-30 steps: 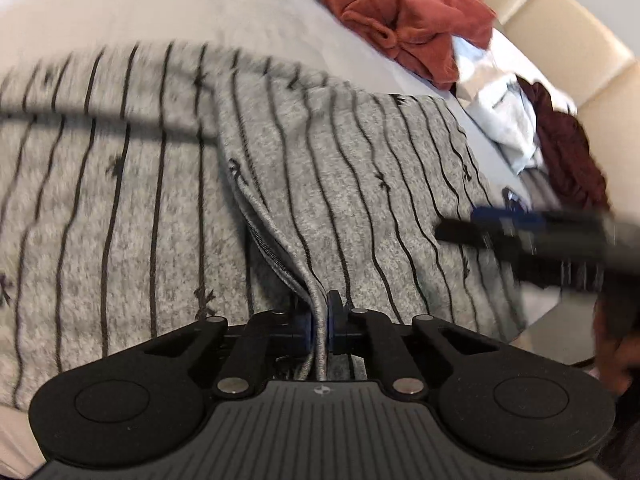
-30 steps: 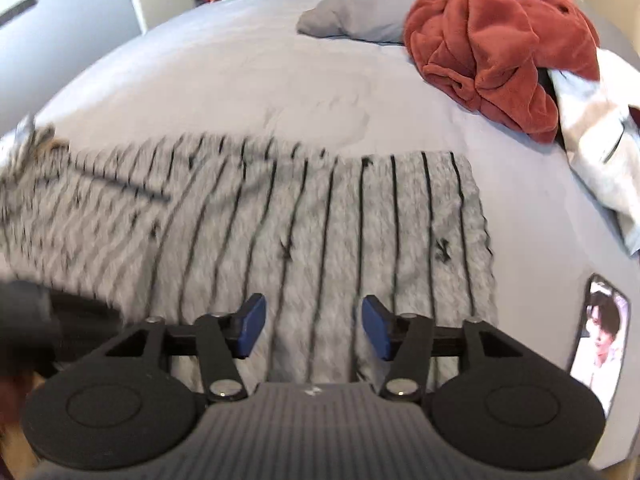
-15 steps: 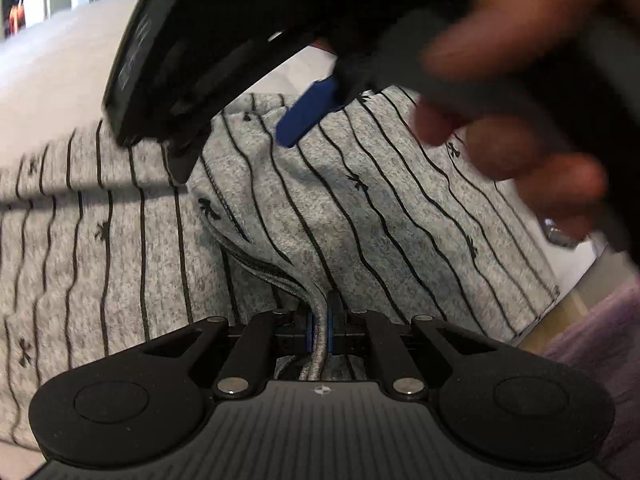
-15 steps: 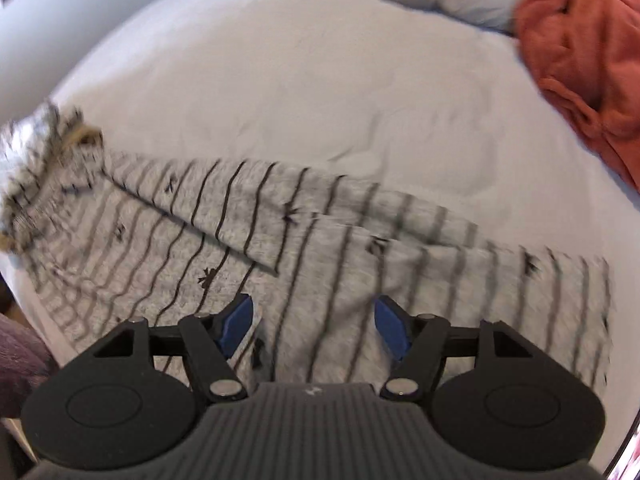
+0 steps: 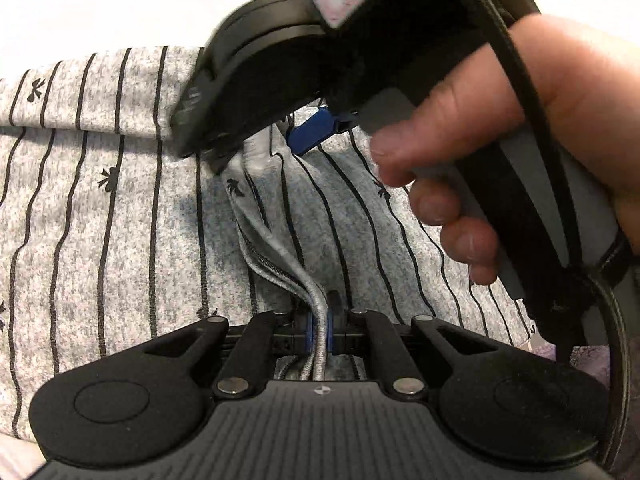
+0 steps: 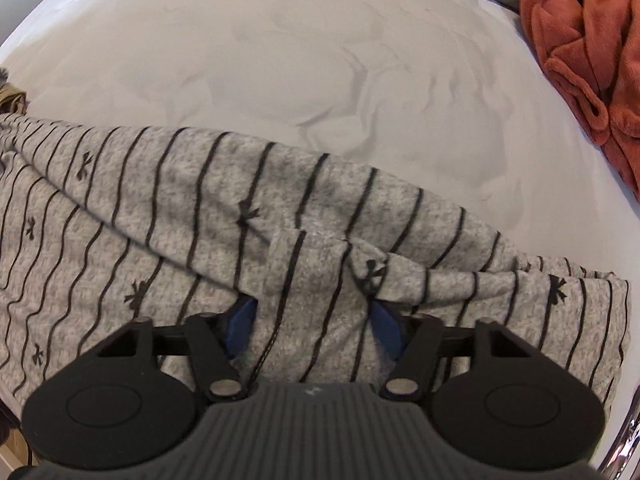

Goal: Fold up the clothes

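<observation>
Bed: a pale grey sheet (image 6: 320, 80), lightly creased, fills the upper part of the right wrist view and carries everything else.
Garment: a grey heathered knit garment (image 5: 100, 220) with thin black stripes and small black bow marks lies spread on the sheet along its near side; in the right wrist view (image 6: 180, 200) one layer is folded over another, with a bunched ridge toward the right.
Robe pile: a rust-orange fleece heap (image 6: 588, 52) sits at the far right of the bed, well apart from the striped garment.
Person's hand: a hand (image 5: 520, 128) wraps the handle of the right gripper, which fills the top right of the left wrist view, and a black cable runs along the handle.
Left gripper: the left gripper (image 5: 319, 326) has its fingers pressed together on a gathered, hemmed edge of the garment, which rises from the jaws as a taut ridge.
Right gripper: the right gripper (image 6: 314, 322) has its blue-padded fingers spread wide, set down over a raised fold of the garment; cloth lies between the pads, but they do not pinch it.
Blue pad: one blue finger pad (image 5: 310, 134) of the right gripper shows in the left wrist view, just above the ridge of cloth.
</observation>
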The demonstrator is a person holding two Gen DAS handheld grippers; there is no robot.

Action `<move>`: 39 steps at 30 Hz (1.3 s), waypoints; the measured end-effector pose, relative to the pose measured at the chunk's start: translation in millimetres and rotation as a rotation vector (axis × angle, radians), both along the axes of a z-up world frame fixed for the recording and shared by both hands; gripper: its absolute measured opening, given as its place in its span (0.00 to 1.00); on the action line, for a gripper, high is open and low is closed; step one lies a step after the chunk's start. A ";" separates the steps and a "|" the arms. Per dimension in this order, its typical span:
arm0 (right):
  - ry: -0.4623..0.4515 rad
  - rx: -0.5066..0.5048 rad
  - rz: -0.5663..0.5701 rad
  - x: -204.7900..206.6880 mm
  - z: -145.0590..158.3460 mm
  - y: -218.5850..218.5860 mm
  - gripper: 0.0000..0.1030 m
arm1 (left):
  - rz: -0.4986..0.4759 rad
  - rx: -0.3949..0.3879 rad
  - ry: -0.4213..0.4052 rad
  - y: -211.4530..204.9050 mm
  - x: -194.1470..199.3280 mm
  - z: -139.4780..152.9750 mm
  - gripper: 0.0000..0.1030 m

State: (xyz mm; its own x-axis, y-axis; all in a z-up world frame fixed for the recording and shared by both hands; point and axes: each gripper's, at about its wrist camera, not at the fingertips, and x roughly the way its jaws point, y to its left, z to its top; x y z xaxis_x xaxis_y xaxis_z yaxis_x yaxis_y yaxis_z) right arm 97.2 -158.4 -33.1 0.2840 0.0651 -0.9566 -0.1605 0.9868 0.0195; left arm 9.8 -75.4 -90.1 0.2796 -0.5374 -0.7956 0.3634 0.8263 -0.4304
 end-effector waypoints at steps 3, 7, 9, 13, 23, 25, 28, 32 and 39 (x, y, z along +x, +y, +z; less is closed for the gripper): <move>-0.017 0.026 -0.040 -2.1 5.7 -17.3 0.21 | 0.012 -0.019 0.017 4.9 0.2 0.1 0.04; -0.056 0.121 -0.109 -13.1 22.2 -44.6 0.17 | 0.026 -0.046 0.027 11.8 -3.5 3.2 0.04; -0.093 0.146 -0.130 -20.6 33.5 -54.9 0.16 | 0.029 -0.058 0.017 14.7 -7.0 8.4 0.04; -0.175 0.196 -0.131 -35.8 66.0 -55.3 0.16 | 0.045 -0.099 -0.012 25.6 -15.4 26.6 0.04; -0.352 0.301 -0.032 -53.8 147.5 -11.1 0.16 | 0.106 -0.163 -0.122 95.7 -32.1 101.1 0.04; -0.364 0.329 0.009 -50.8 159.5 7.9 0.16 | 0.128 -0.169 -0.122 117.7 -29.4 116.7 0.04; -0.370 0.371 0.072 -41.8 174.1 39.0 0.16 | 0.153 -0.164 -0.122 144.1 -22.9 134.3 0.04; -0.368 0.423 0.150 -23.6 185.7 87.9 0.16 | 0.201 -0.140 -0.111 201.1 -14.7 155.4 0.04; -0.283 0.500 0.218 18.0 161.5 167.5 0.16 | 0.292 -0.071 -0.028 284.7 10.9 142.7 0.04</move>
